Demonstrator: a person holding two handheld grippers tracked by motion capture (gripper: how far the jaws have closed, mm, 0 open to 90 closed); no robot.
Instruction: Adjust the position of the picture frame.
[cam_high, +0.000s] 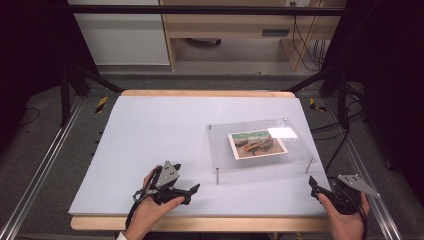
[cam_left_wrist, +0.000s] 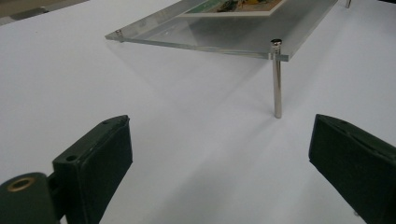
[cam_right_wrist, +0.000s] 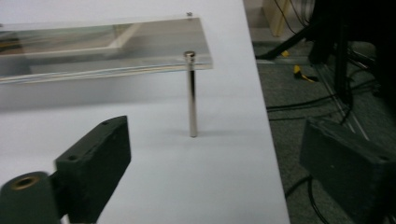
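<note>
A clear acrylic plate (cam_high: 260, 142) stands level on slim metal legs (cam_high: 217, 176), at the table's 4 o'clock; a picture card (cam_high: 257, 144) lies flat on it.

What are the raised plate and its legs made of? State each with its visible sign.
Raised plate: probably clear acrylic, glossy; the table shows through it and a glare patch sits on top. Legs: likely polished metal; thin, silvery and shiny, with small caps.

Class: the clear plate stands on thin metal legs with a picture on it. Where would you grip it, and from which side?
Grip the clear plate by its near edge, coming level from the person's side: it stands raised, so one jaw fits beneath. Avoid the legs.
</note>
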